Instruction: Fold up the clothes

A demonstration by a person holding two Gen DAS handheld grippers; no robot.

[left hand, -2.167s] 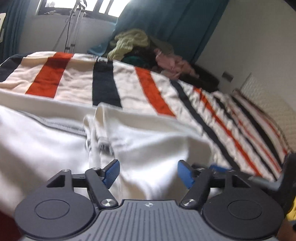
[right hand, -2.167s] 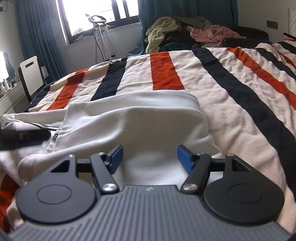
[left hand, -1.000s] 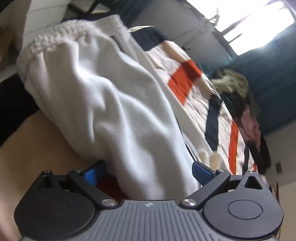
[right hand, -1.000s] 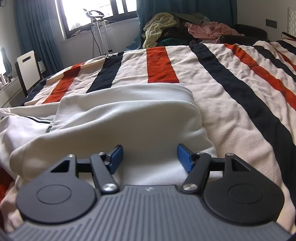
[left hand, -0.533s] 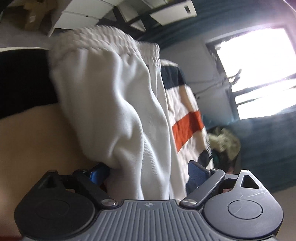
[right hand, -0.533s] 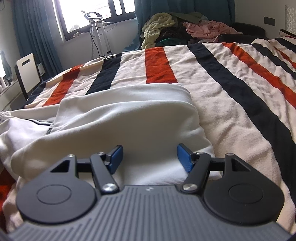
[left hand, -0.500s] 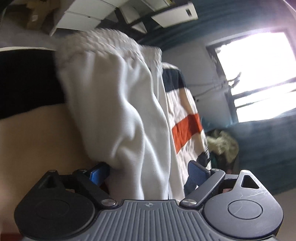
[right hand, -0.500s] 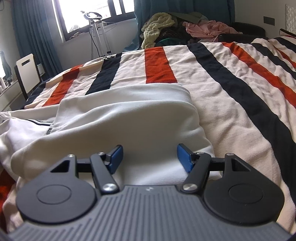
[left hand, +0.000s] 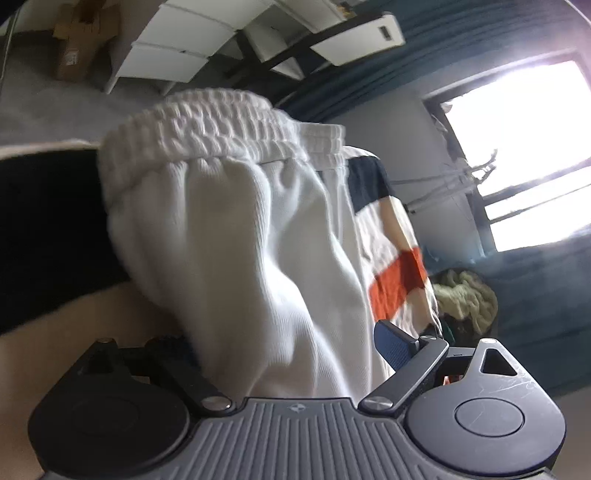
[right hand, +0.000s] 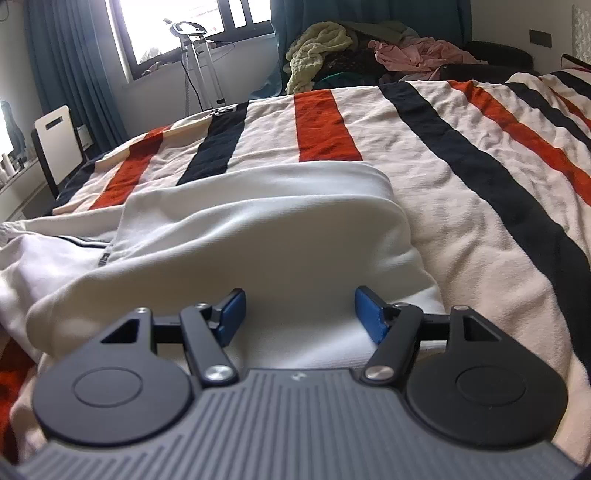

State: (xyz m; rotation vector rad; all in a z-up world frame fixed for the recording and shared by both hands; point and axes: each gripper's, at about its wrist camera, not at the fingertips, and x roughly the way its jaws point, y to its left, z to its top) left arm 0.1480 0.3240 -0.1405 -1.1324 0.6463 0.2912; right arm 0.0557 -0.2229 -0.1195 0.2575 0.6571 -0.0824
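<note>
On a striped bedspread [right hand: 461, 229], the left gripper [left hand: 288, 350] closes around white trousers [left hand: 236, 251]; right gripper [right hand: 299, 314] gapes.

lying across the near part of the blanket [right hand: 461, 206]: the garment [right hand: 258, 236], folded over, edge toward the right. beyond the far end of the bed, a clothes pile [right hand: 369, 44]; left of that, a stand [right hand: 199, 62] under the window [right hand: 177, 22]. in the left wrist view, garment's waistband [left hand: 221, 125] uppermost, blanket behind.
</note>
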